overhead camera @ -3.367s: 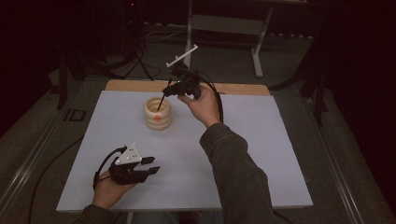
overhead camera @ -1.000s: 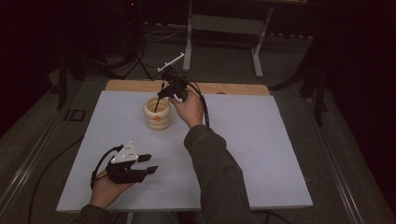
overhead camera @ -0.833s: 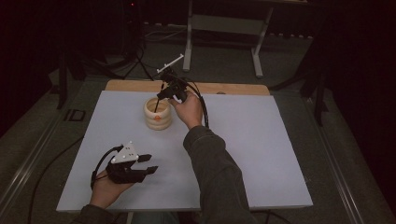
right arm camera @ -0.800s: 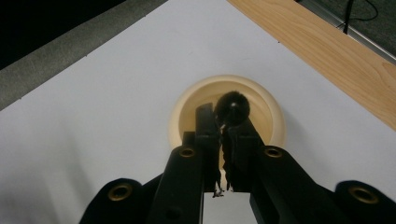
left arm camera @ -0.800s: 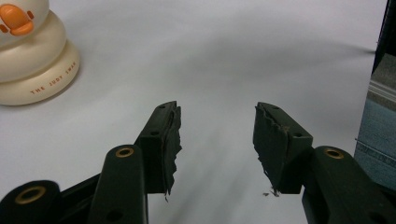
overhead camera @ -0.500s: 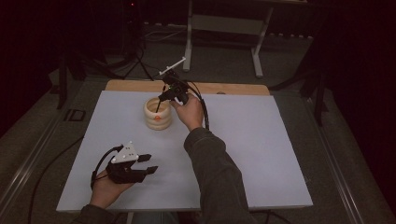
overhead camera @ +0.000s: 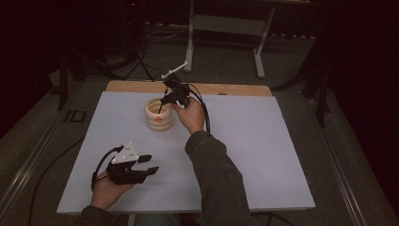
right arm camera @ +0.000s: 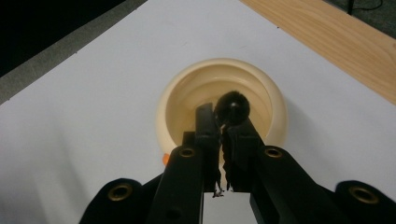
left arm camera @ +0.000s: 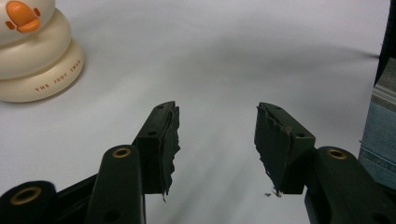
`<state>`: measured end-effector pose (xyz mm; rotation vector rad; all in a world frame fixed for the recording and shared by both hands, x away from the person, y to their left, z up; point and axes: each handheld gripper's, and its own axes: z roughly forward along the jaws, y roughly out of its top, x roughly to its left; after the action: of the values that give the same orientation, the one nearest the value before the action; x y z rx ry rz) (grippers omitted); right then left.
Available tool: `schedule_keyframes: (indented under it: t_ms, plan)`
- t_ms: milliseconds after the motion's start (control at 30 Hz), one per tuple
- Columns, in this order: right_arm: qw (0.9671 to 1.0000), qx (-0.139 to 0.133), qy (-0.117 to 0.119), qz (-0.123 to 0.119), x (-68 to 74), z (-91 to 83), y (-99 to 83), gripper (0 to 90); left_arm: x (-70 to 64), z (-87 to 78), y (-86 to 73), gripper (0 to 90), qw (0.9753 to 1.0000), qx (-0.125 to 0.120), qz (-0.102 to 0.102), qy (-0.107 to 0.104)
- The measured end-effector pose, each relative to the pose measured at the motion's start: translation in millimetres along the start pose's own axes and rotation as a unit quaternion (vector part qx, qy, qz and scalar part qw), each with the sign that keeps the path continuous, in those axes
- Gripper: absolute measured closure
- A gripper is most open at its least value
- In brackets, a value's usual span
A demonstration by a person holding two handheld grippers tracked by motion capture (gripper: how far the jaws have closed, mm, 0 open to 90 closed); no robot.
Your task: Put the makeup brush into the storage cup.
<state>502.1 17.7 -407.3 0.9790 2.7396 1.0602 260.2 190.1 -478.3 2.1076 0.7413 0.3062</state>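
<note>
Two grippers noted: your right gripper (right arm camera: 223, 122) pinches a dark round-ended stick (right arm camera: 232, 108) directly over the cream cup (right arm camera: 222, 74) ahead of its jaws, placing in hand, so lower and release next, while your left gripper (left arm camera: 215, 135) idles agape.

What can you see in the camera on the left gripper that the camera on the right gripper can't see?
The left gripper view alone shows the cream holder's outside: its stacked rings, an orange beak-like mark and small lettering near the base, plus the left gripper with jaws wide apart and nothing between them. The right gripper view alone looks down into the holder's hollow, with the right gripper pinched on a dark fuzzy-tipped tool over the opening, and the wooden strip behind. Both show the holder and the white table.
</note>
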Motion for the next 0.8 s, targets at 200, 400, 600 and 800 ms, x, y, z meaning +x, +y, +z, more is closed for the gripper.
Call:
schedule_keyframes:
  t_ms: [200, 400, 600, 800]
  plan:
    - [1.0, 0.002, 0.001, 0.003, -2.5, 9.8, -4.9, 85.1, 1.3, 0.7, -0.1, 48.5, 1.0, -0.001, -0.003, 0.0]
    - [0.9999, 0.004, 0.003, 0.012, -5.2, 15.6, -10.3, 84.8, 2.0, -0.6, -1.4, 48.4, 1.0, -0.001, -0.005, 0.002]
    - [0.9999, 0.003, -0.006, 0.012, -3.3, 19.8, -13.5, 83.8, 1.6, 0.7, -1.2, 48.4, 1.0, 0.001, -0.003, 0.001]
    - [0.9998, 0.001, -0.013, 0.014, -4.0, 16.7, -16.0, 81.0, 1.2, 0.9, -1.0, 48.4, 1.0, 0.002, -0.001, 0.0]
